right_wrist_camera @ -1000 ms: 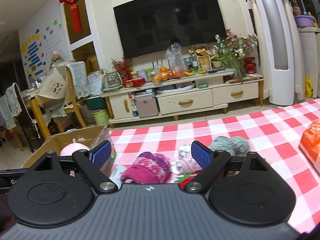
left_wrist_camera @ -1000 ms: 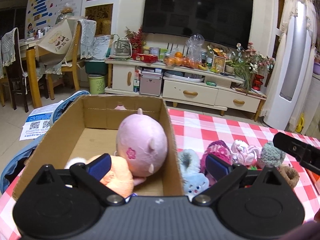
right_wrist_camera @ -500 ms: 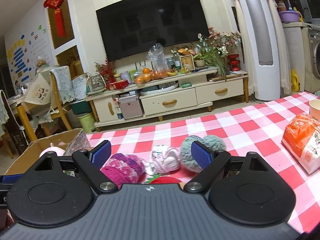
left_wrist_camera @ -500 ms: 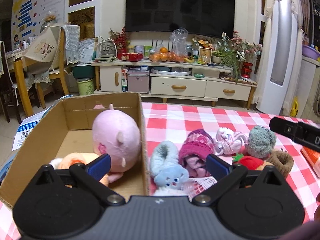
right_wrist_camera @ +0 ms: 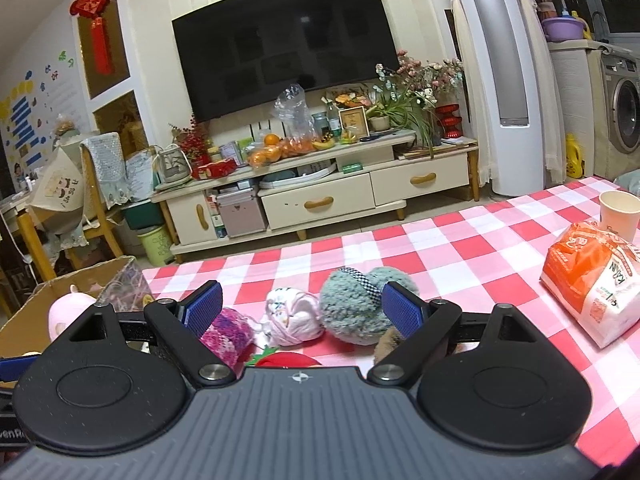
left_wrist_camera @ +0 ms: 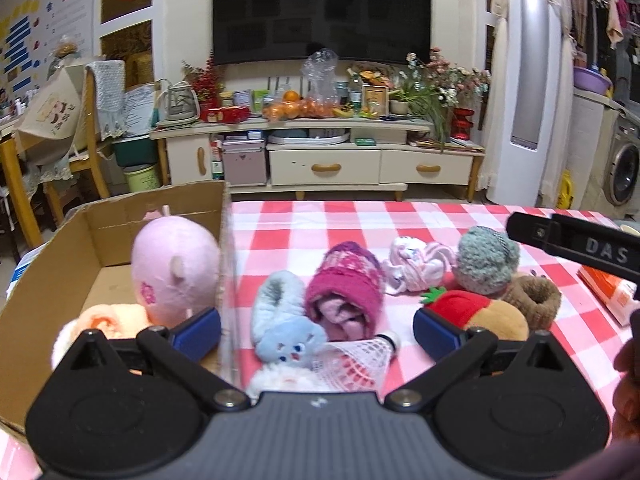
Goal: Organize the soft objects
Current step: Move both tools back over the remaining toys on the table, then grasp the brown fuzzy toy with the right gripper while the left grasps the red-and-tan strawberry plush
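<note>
A: Left gripper (left_wrist_camera: pixel 316 330) hangs low over the soft pile, jaws spread wide, nothing between them. Right gripper (right_wrist_camera: pixel 300 310) likewise released and empty, looking over the same pile from the other side.

B: Where does the pile sit?

A: On the red-checked tablecloth (left_wrist_camera: pixel 320 232), just beside the cardboard box (left_wrist_camera: pixel 52 264). Nearest the left jaws: a pale blue plush slipper (left_wrist_camera: pixel 284 320) and a magenta knit hat (left_wrist_camera: pixel 348 284), touching. Behind them a pink-white rolled cloth (left_wrist_camera: pixel 416 264), a grey-green knit ball (left_wrist_camera: pixel 486 260), a strawberry plush (left_wrist_camera: pixel 460 308) and a brown knit piece (left_wrist_camera: pixel 532 296). The box already holds a pink plush head (left_wrist_camera: pixel 176 268) and an orange plush (left_wrist_camera: pixel 104 320).

B: Best approach for the next pick?

A: My judgement: take the blue slipper first, since it is closest to the box wall. Centre the jaws on its bulk, not the white mesh (left_wrist_camera: pixel 352 356) lying against it, and close firmly, because plush compresses. Lift clear of the box rim before moving across, or the wall may get shoved.

B: Risk?

A: Dragging the hat along with it.
</note>
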Demonstrator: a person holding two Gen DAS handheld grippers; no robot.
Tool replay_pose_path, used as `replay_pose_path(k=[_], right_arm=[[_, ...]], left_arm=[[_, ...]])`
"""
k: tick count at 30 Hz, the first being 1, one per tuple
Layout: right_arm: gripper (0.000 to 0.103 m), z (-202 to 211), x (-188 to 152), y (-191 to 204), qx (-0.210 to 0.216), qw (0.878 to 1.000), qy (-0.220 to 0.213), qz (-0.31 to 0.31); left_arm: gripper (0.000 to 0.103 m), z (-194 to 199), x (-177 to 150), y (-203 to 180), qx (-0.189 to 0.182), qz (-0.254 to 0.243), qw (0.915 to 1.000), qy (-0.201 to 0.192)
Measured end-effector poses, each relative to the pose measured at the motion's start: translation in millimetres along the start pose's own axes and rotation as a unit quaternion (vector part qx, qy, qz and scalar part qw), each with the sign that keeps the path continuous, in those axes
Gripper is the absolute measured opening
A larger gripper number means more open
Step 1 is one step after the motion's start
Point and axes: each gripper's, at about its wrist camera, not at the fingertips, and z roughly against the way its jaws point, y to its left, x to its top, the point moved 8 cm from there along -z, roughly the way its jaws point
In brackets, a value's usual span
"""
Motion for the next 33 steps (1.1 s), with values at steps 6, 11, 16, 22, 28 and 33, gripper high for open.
replay_pose_path(k=[6,11,16,22,28,33], right_arm=[[0.103,3,-3,-6,-0.008,1.0,0.002,0.0],[0.103,3,-5,-20,-0.014,1.0,0.008,-0.006],[0.103,3,-1,-54,-0.022,0.999,0.016,-0.043],[0.103,-1,0,-99,-0.013,0.995,0.041,-0.092],[0.103,-20,-19,-102,0.014,0.991,0.091,-0.097],[0.103,-30,-32,-93,0.023,0.99,0.117,-0.077]], left_arm=[[0.102,-2,-4,-21,-0.016,-0.028,0.9995,0.001],[0.102,-4,-8,-36,-0.033,-0.042,0.9986,0.006],[0.102,-7,-13,-52,-0.052,-0.048,0.9974,0.013],[0.102,-14,-22,-73,-0.077,-0.058,0.995,0.027],[0.102,-24,-28,-95,-0.089,-0.067,0.9931,0.037],[0.102,-36,-28,-110,-0.088,-0.068,0.993,0.04]])
